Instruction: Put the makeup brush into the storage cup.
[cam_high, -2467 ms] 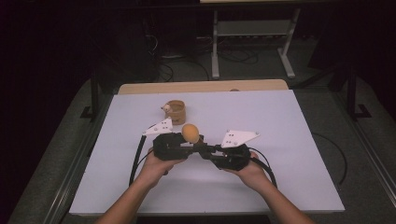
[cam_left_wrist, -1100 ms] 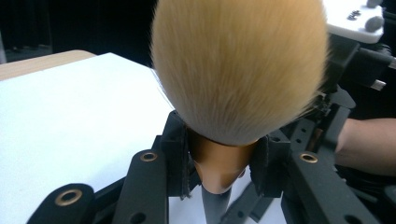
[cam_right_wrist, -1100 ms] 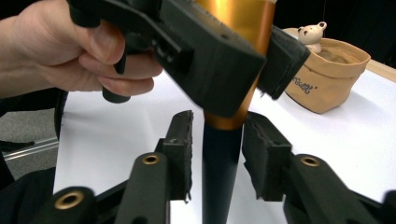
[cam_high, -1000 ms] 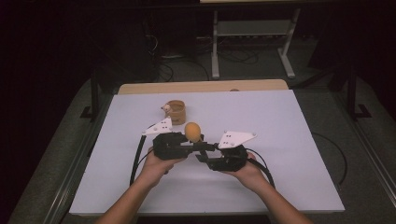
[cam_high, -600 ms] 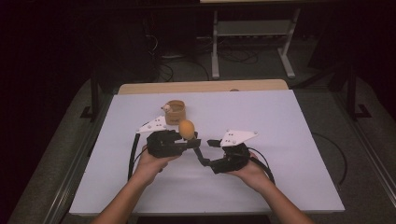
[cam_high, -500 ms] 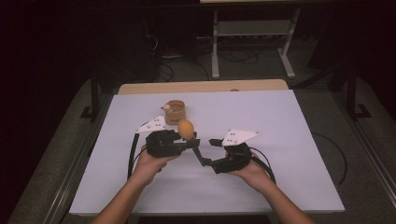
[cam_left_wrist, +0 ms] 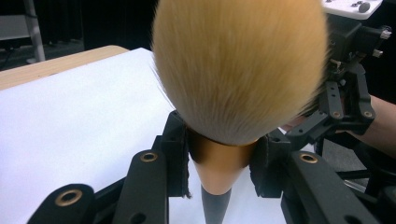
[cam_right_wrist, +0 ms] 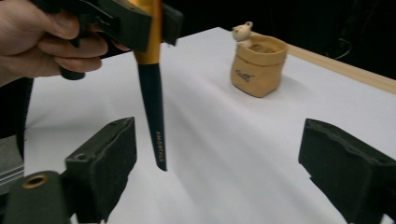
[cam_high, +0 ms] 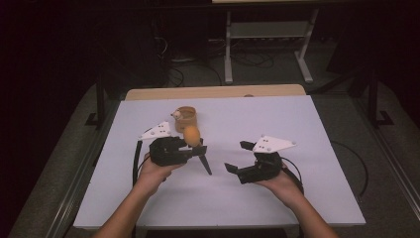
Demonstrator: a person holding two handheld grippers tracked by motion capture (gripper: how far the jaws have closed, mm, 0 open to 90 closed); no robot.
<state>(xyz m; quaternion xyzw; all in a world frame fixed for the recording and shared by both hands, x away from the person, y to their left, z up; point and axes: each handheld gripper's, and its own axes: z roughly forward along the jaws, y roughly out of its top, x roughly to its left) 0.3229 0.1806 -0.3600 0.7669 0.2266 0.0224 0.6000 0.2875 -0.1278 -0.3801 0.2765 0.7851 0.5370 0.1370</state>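
Since the earlier frame the right gripper (cam_high: 238, 159) had drawn away to the right of the brush (cam_high: 192, 135), and its jaws had just been opening with nothing between them; they stood wide apart over the white table (cam_high: 317, 129). Before, both grippers had met at the brush near the middle of the table – now they were well apart.

Largest of all was the dark room beyond the table, with a metal stand (cam_high: 267, 44) and loose cables on the floor behind. The table's white sheet covered nearly the whole top, leaving a strip of bare wood (cam_high: 213, 92) along the far edge.

The left gripper (cam_left_wrist: 219, 161) was clenched on the brush's golden ferrule, its pads pressing from both sides. In the left gripper view the tan bristle head (cam_left_wrist: 239, 65) rose above the jaws – upward and toward the camera – while the dark handle (cam_right_wrist: 153, 116) hung below them, tilted, its tip just above the sheet. In the right gripper view that handle showed between the open jaws but farther off, touching neither pad.

Smallest, a tan pouch-shaped holder (cam_high: 185, 118) with a little bear figure on its rim stood just beyond the left gripper, near the brush head
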